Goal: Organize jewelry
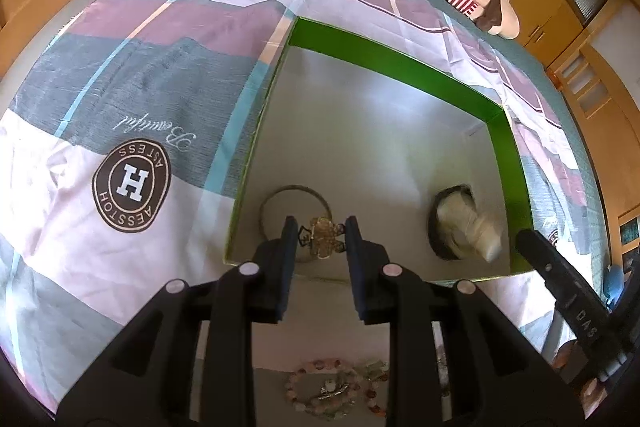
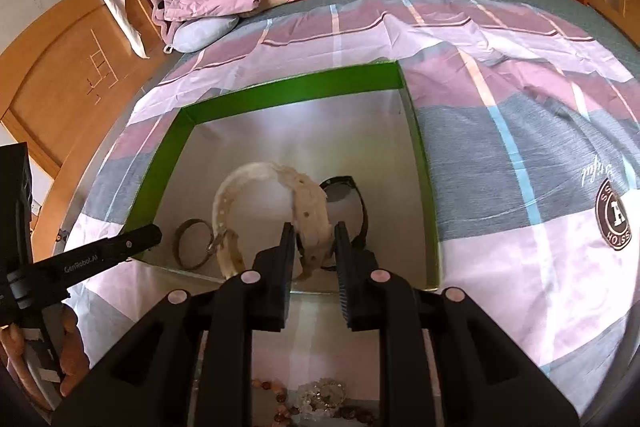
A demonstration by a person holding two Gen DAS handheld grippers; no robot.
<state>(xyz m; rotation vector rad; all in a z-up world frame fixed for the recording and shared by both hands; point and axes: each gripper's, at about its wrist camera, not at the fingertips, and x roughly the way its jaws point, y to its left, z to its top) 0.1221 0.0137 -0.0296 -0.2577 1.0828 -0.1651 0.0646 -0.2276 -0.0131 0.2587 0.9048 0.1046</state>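
left wrist view: left gripper gripped a gold brooch over the near edge of the green box, bangle already inside, bead bracelets behind it still unsorted. right wrist view: right gripper stood parted around the white watch band in the box, pads not clearly pressing.

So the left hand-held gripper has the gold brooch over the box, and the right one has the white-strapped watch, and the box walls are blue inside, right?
Not quite: the box walls are green inside, not blue, as both wrist views show. The rest holds: the left hand-held gripper has the gold brooch between its fingers, and the right hand-held gripper has the white-strapped watch.
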